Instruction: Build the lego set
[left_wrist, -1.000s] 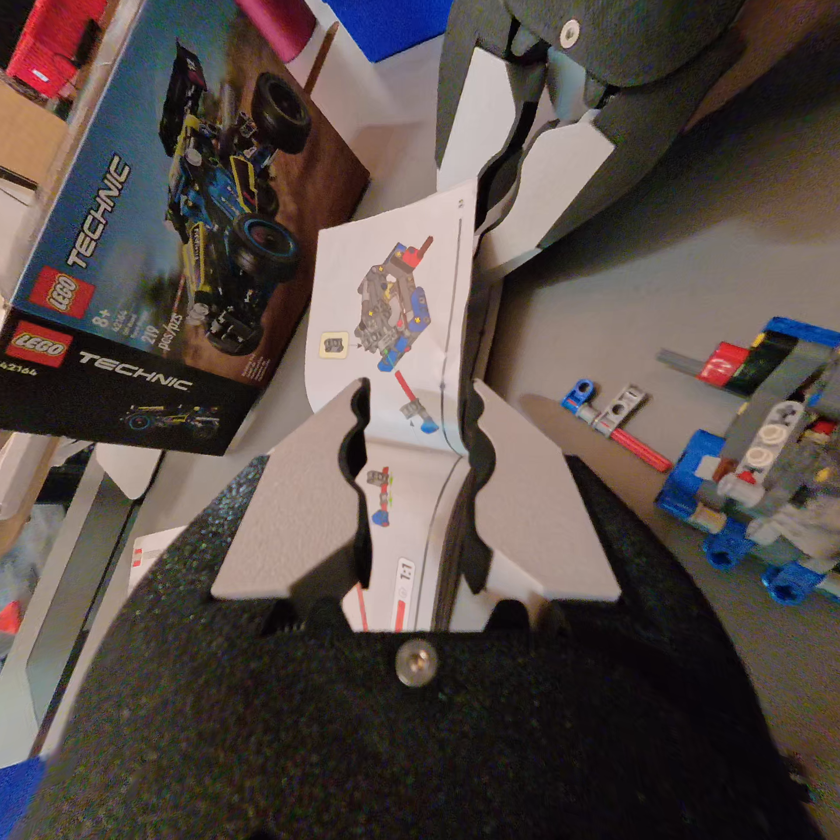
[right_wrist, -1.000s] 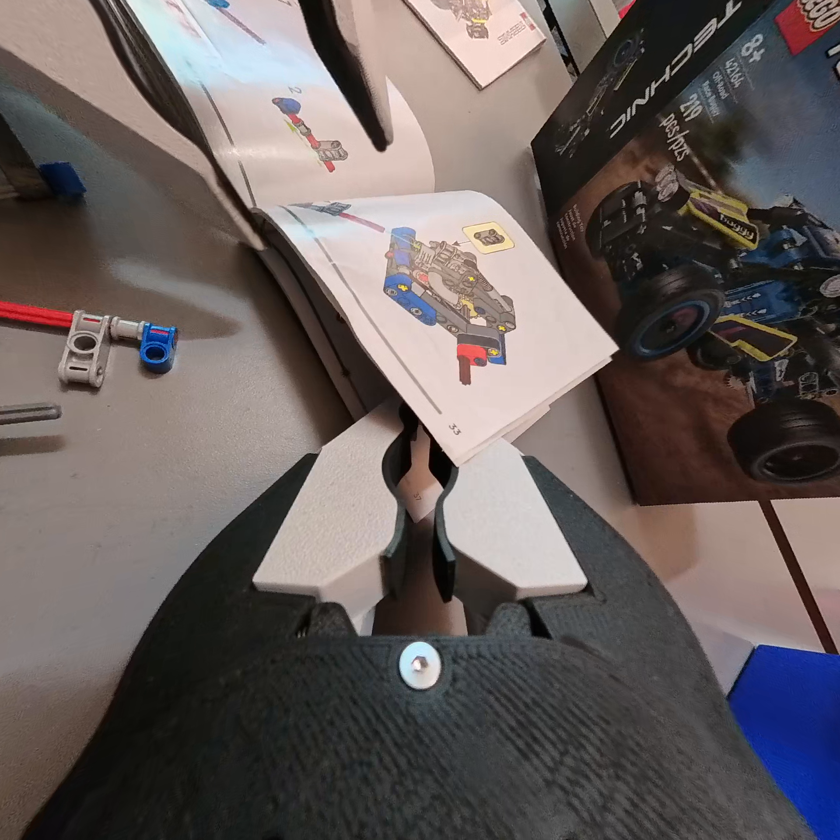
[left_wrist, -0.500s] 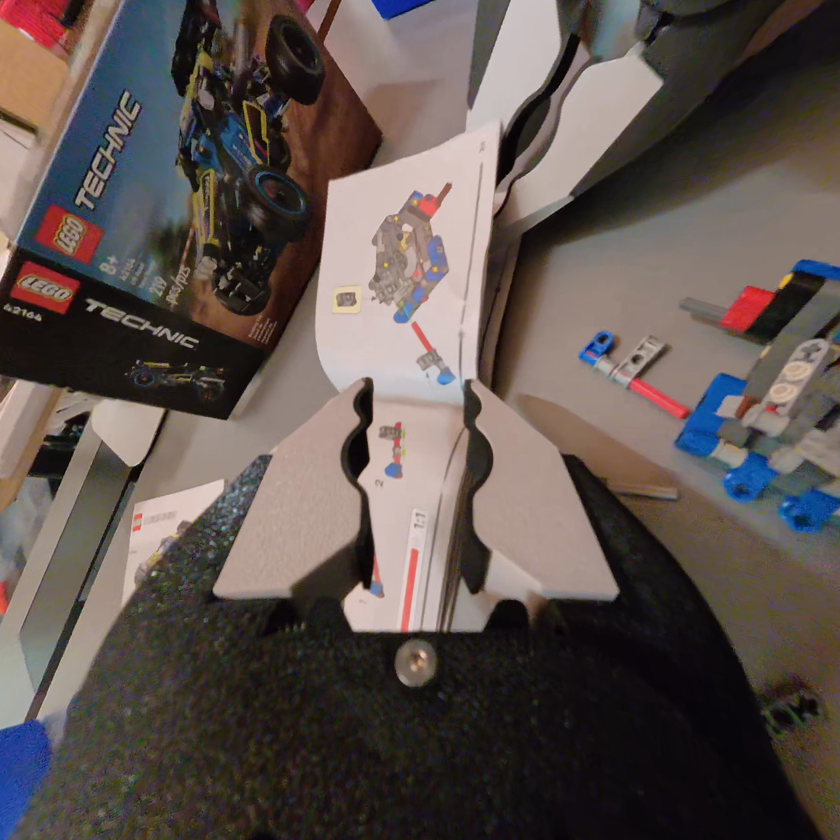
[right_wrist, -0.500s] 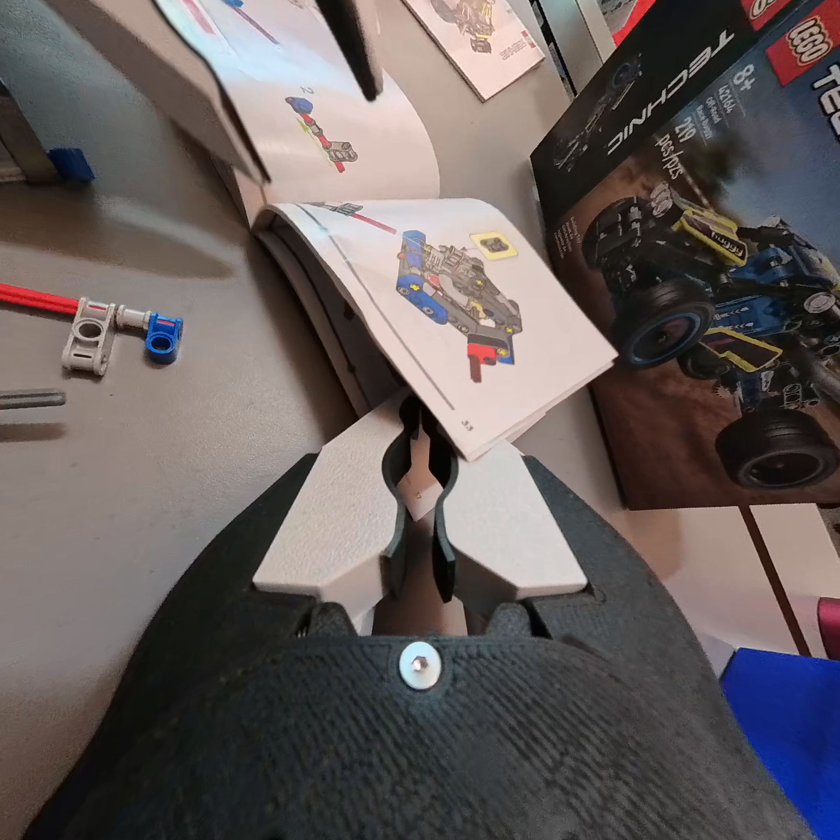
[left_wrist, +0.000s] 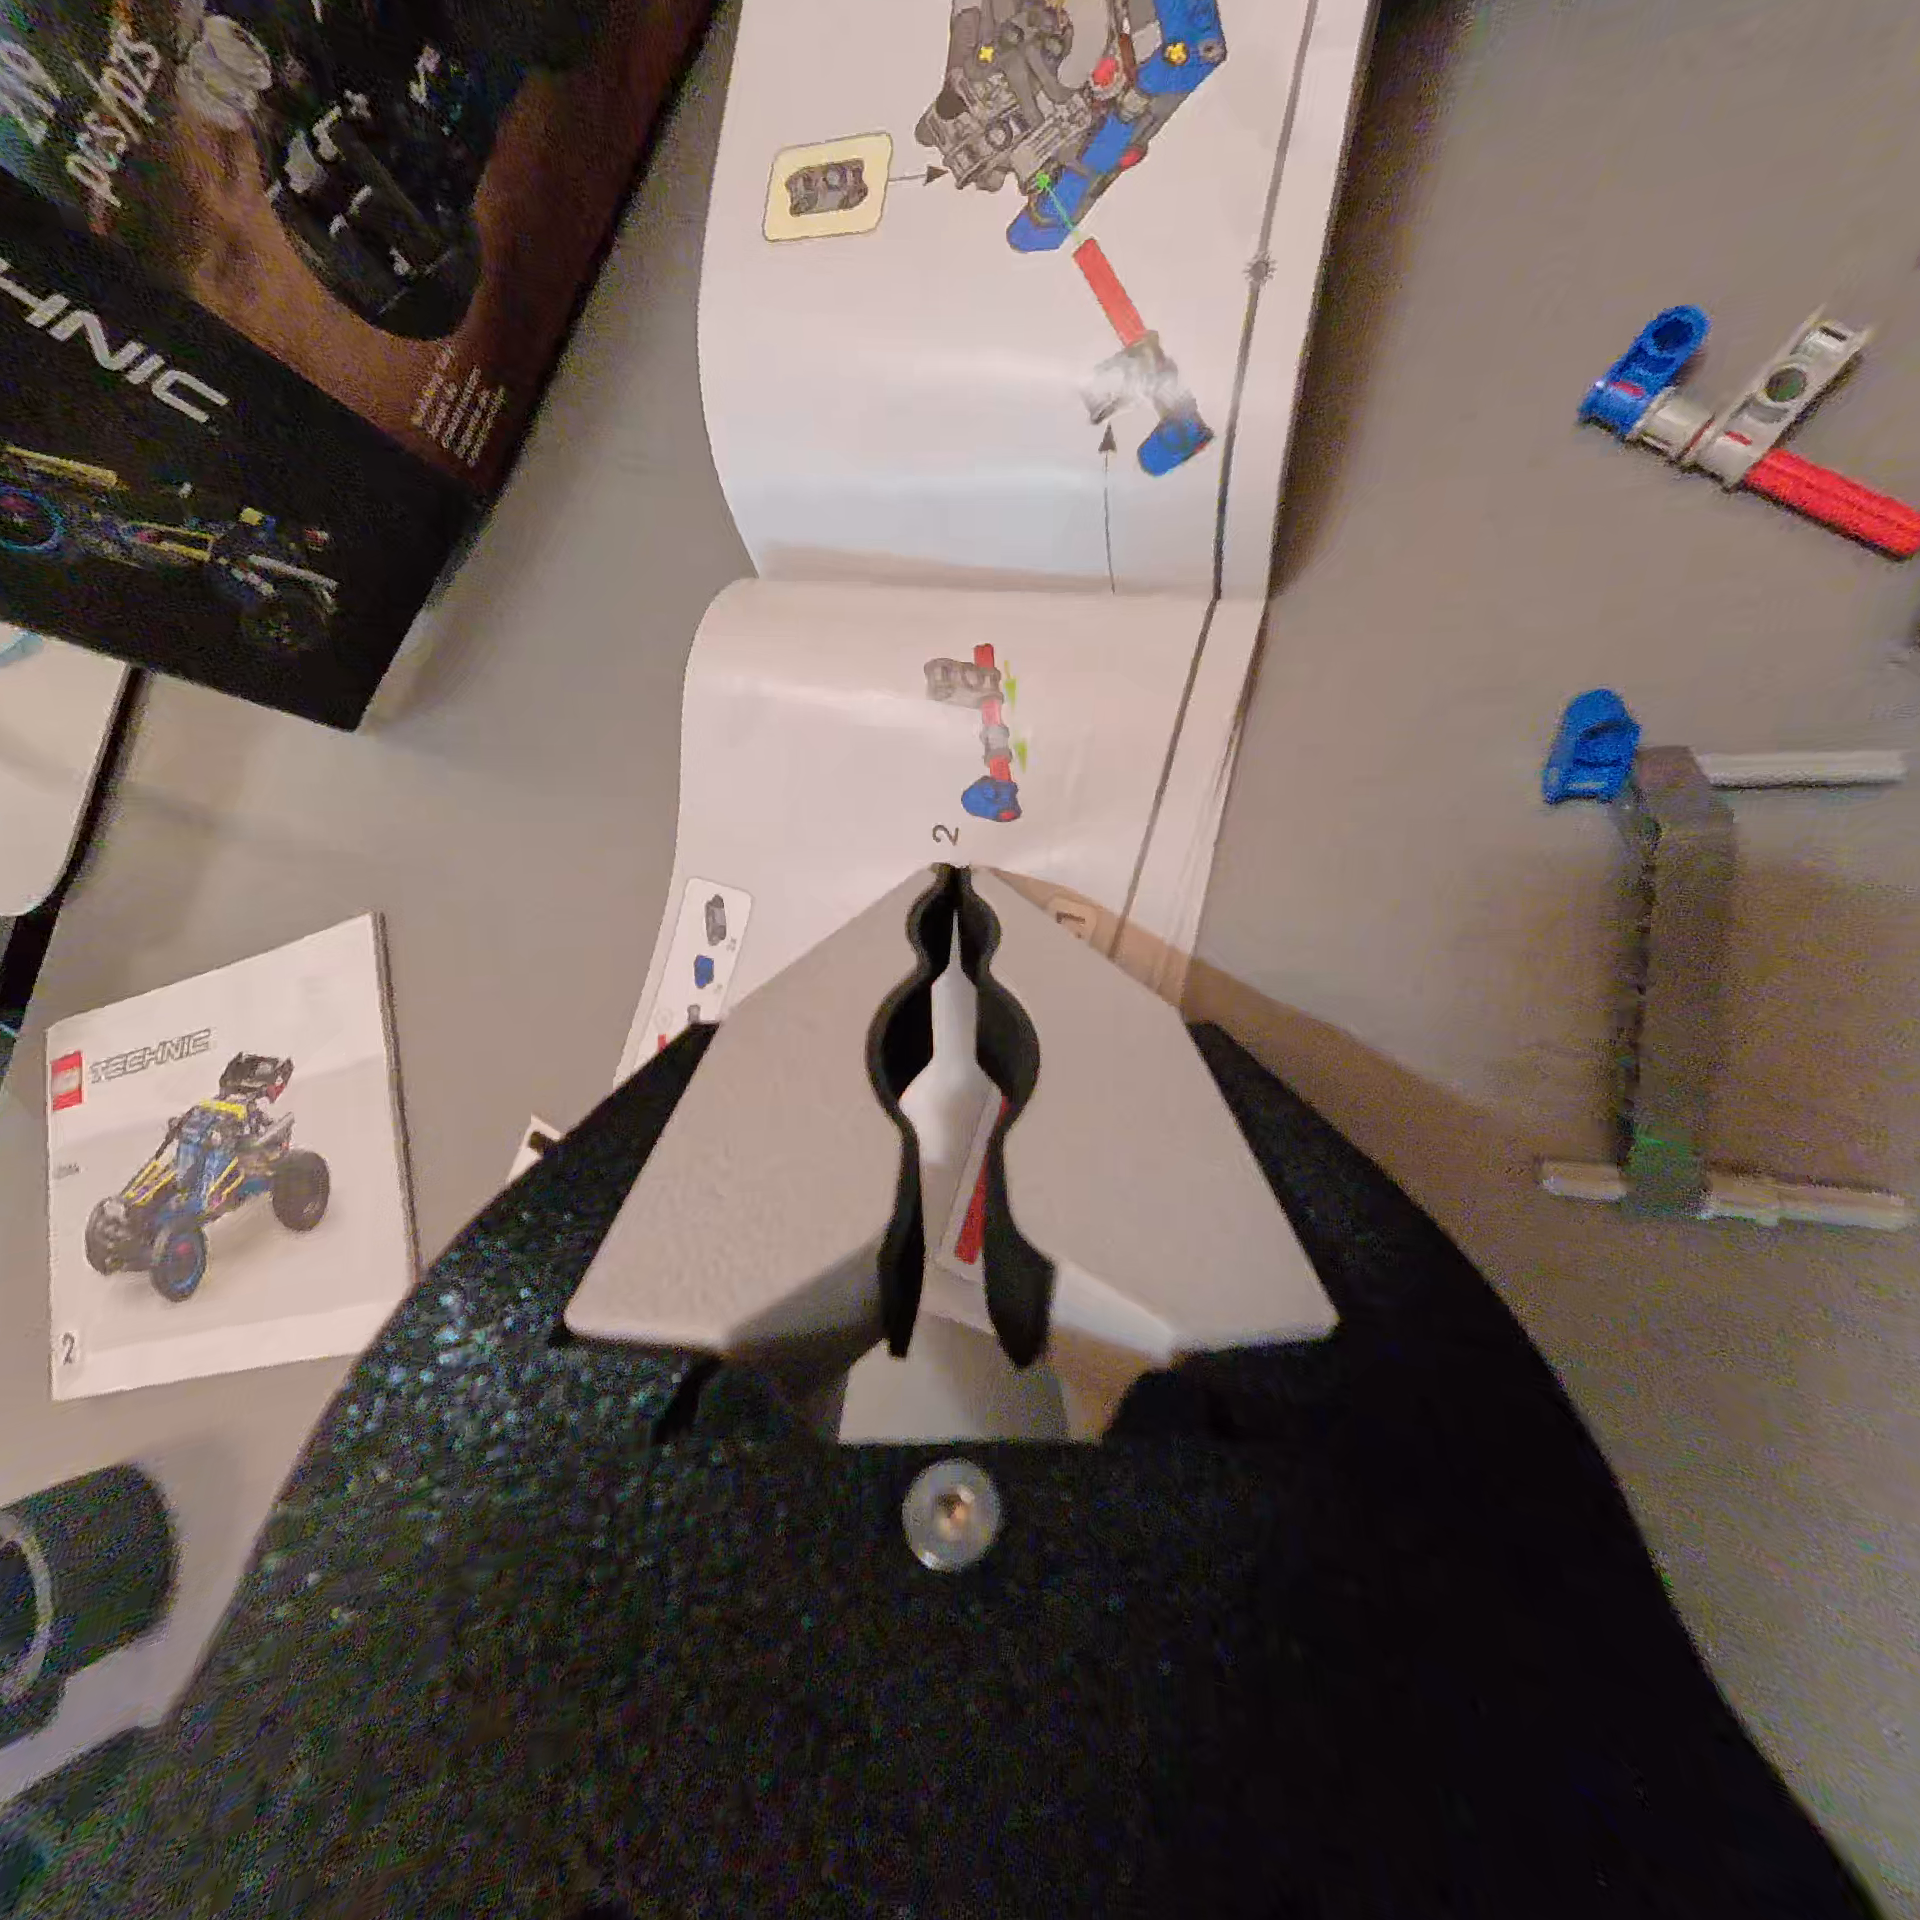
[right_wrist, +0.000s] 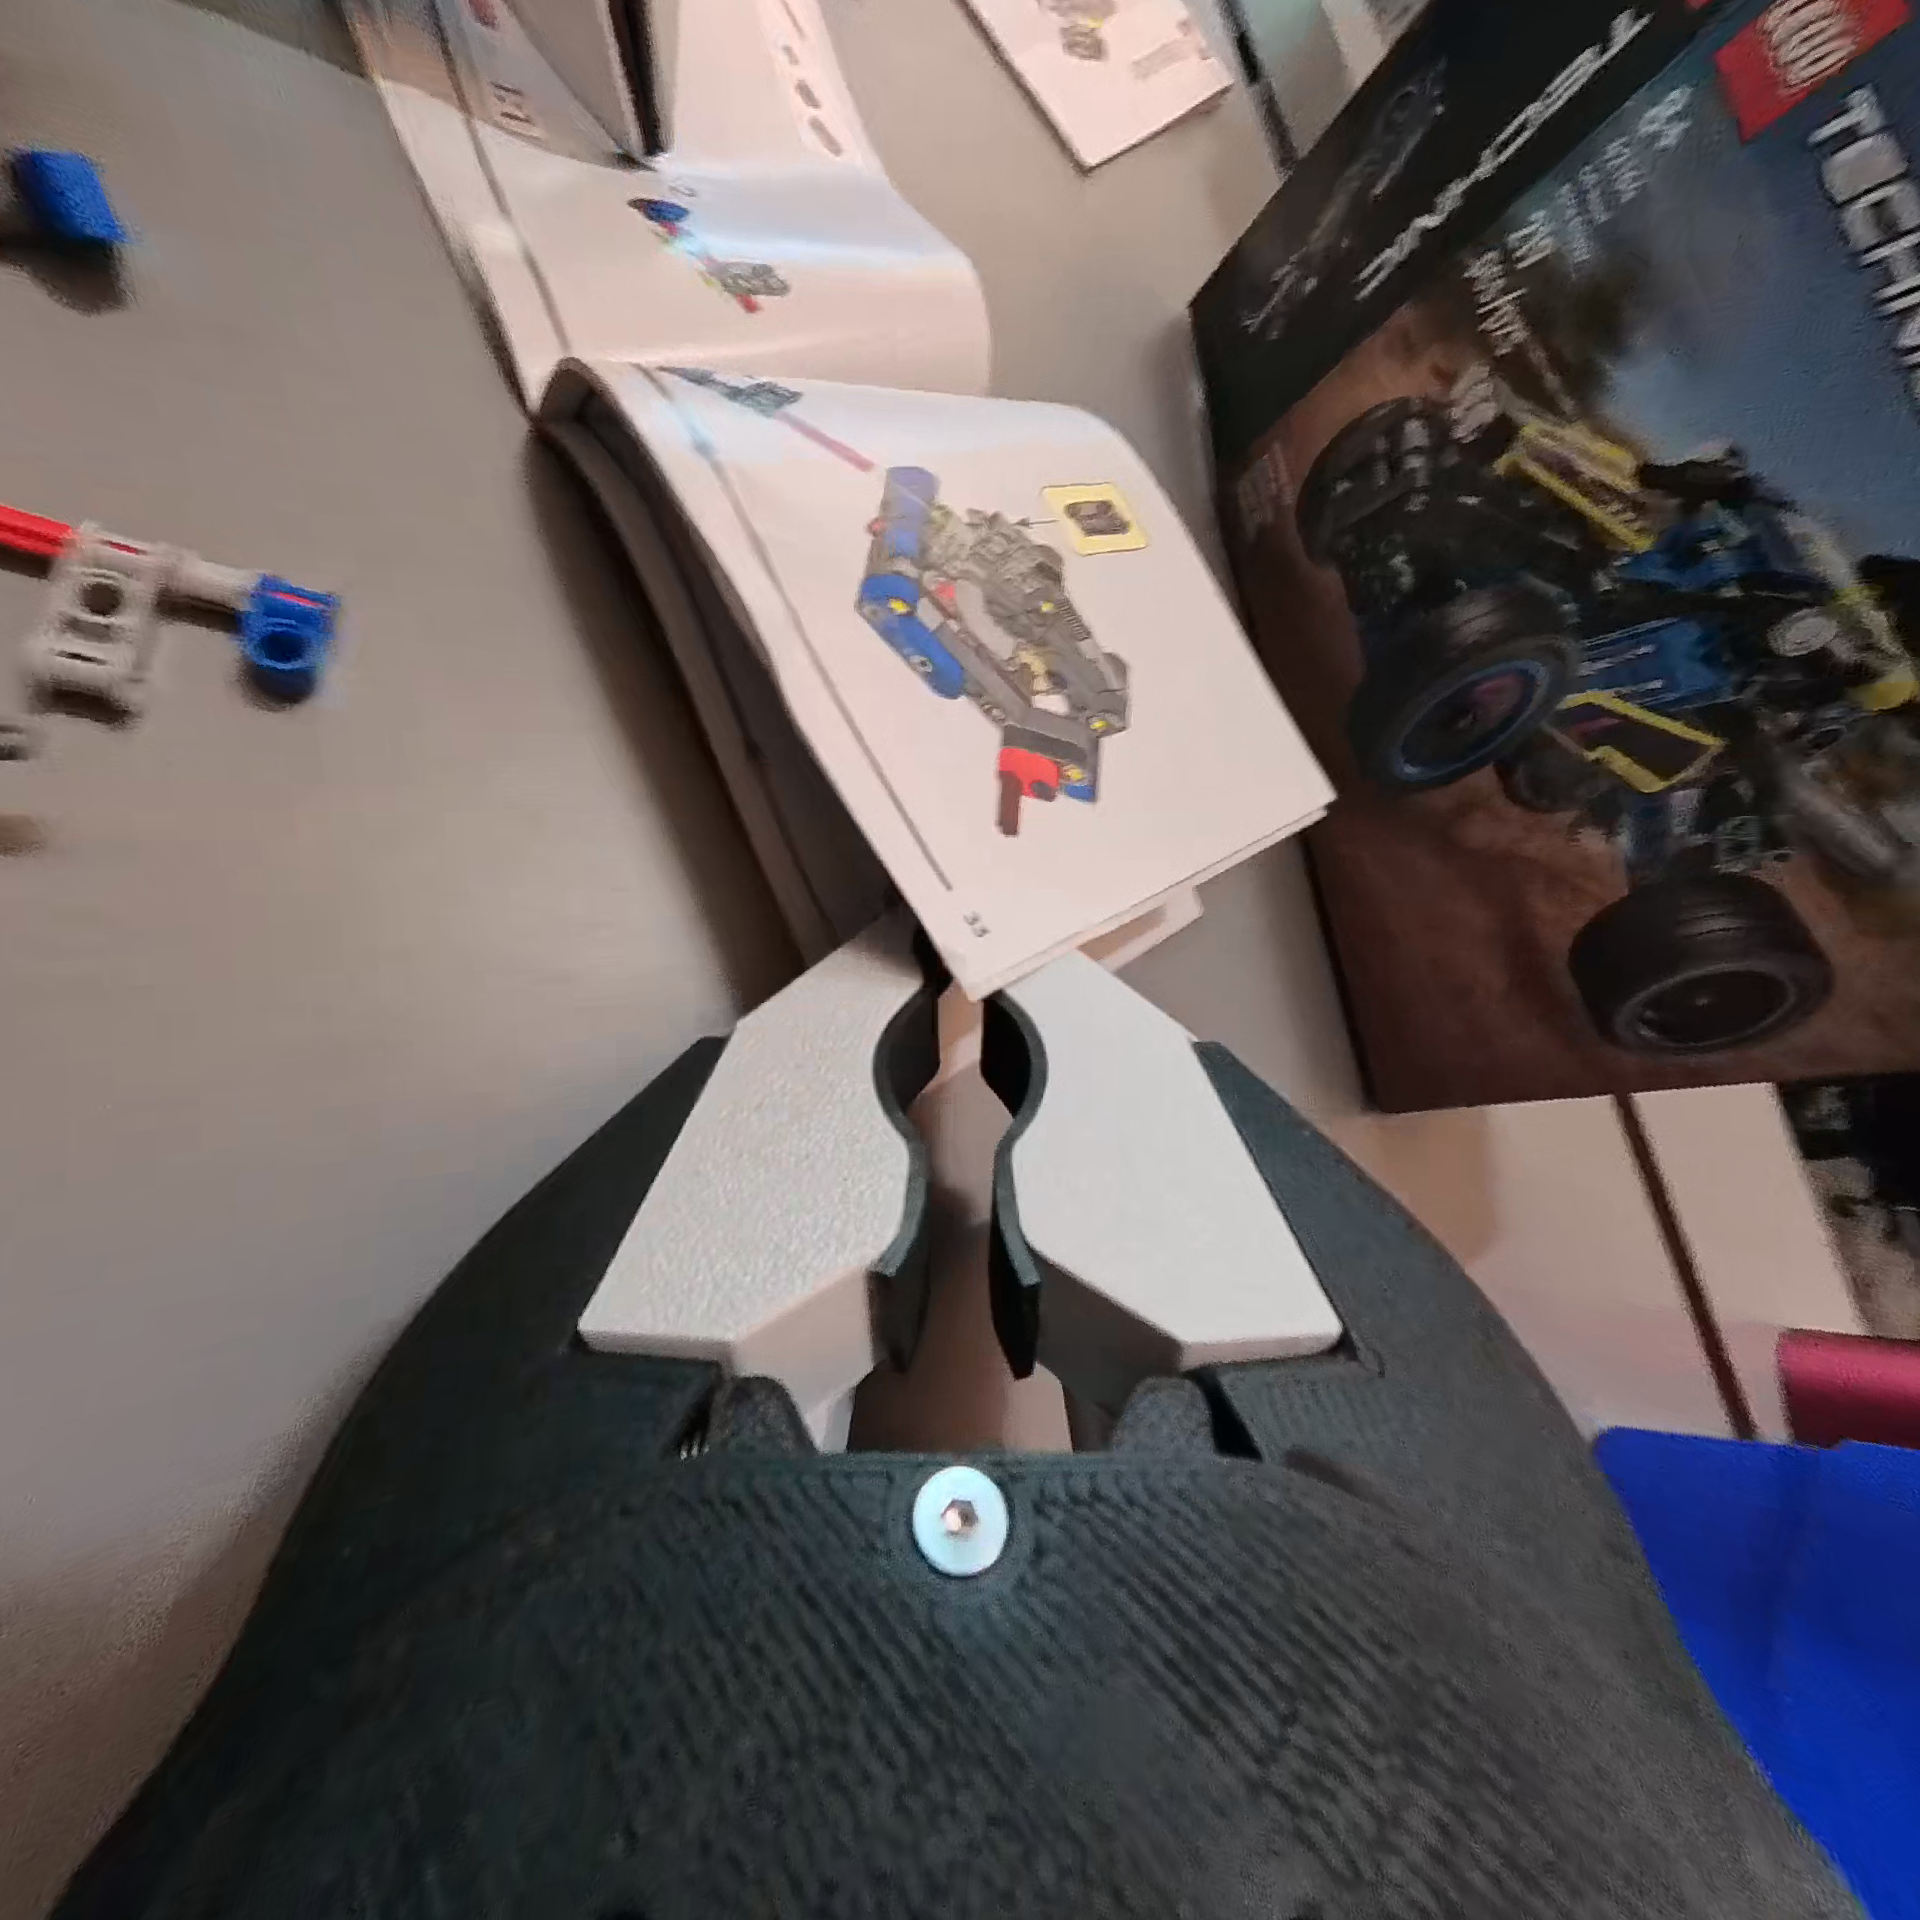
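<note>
The open instruction booklet (left_wrist: 935, 416) lies on the grey table, its pages arched. My left gripper (left_wrist: 951, 873) is shut at the tips on the near page. It shows as a grey finger at the top of the right wrist view (right_wrist: 613, 73). My right gripper (right_wrist: 961, 987) stands a thin slit apart at the booklet's (right_wrist: 935, 582) near corner. Its tips are hidden under the top page. A red axle with grey and blue connectors (left_wrist: 1745, 416) lies loose to the side and also shows in the right wrist view (right_wrist: 156, 613).
The set's box (left_wrist: 260, 312) stands beside the booklet (right_wrist: 1558, 520). A second, closed booklet (left_wrist: 218, 1143) lies near me. A grey beam assembly with a blue piece (left_wrist: 1673, 987) stands on the right. A black tyre (left_wrist: 73, 1579) lies at the left edge. A blue object (right_wrist: 1766, 1610) sits lower right. One gripper's finger ends stand about 15 cm off the other's.
My left gripper has closed from open and pulled back along the booklet, which now lies flatter. The right gripper has shifted slightly at the page corner; its view is blurred.
</note>
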